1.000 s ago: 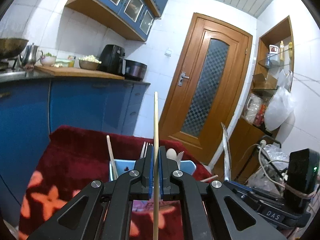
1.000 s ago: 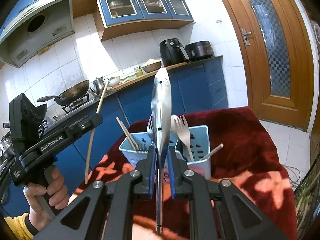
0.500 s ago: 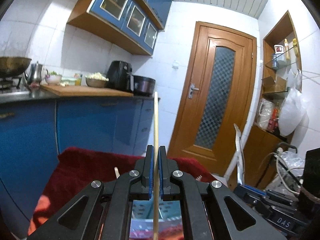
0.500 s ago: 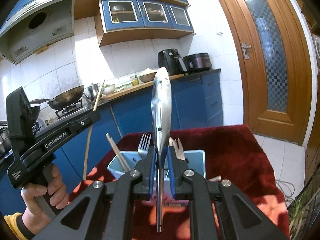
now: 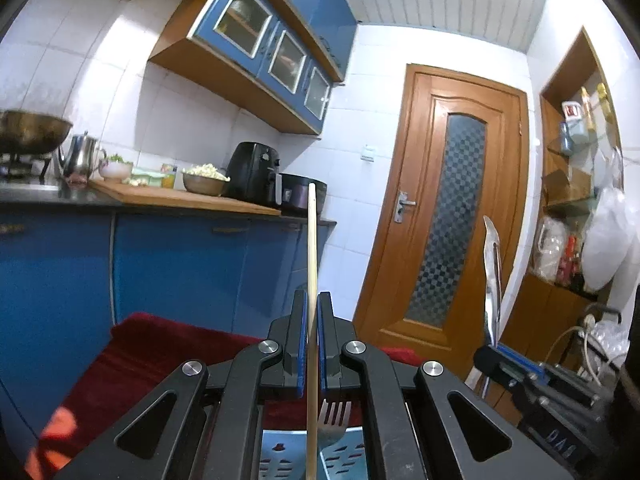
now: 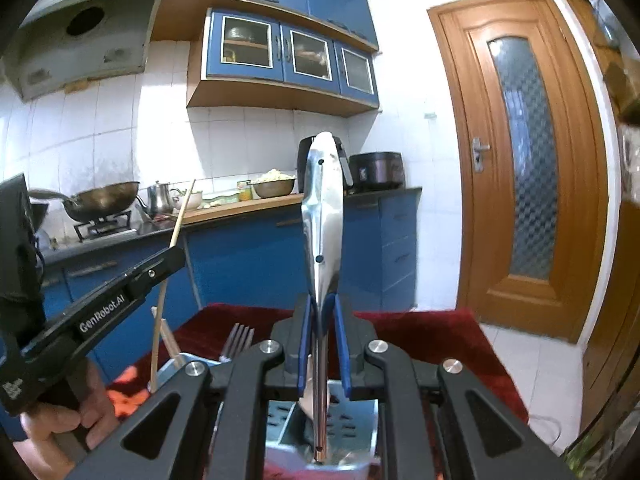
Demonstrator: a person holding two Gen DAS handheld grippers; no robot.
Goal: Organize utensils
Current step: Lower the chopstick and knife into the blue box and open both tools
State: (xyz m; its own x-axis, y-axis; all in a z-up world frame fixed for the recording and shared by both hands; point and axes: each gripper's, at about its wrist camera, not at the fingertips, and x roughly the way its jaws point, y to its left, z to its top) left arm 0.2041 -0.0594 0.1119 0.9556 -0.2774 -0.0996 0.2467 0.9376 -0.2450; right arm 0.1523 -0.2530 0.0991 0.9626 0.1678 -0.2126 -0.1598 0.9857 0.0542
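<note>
**Two Utensils Poised Above the Caddy**

In a blue-cabinet kitchen, a person is working two hand-held grippers over a pale blue perforated plastic utensil caddy [image 6: 352, 426] that is sitting on a dark red flowered cloth [image 6: 432, 332]. The left gripper [image 5: 311, 344] is pinching a slim pale wooden chopstick [image 5: 312, 248] between its blue pads, the stick standing upright toward 12 o'clock and running down past the jaws toward the caddy below. The right gripper [image 6: 323, 350] is clamping a shiny stainless-steel pair of tongs [image 6: 325, 216], likewise upright, its lower end hanging just over a caddy compartment at 6 o'clock. From the right wrist camera, the left gripper and the bare hand [image 6: 64, 420] holding it are showing at 8 o'clock, with the chopstick slanting above the caddy's left side, where more wooden chopsticks [image 6: 168, 340] and a silver metal fork [image 6: 236, 340] are already standing.

The step in hand appears to be the carry to the caddy, with both items hovering over it and neither yet released. The next move is likely calling for lowering each piece straight down into a matching compartment, chopstick beside the other chopsticks, then spreading the jaws only once the lower ends are inside the walls, lest a piece tip outward.
</note>
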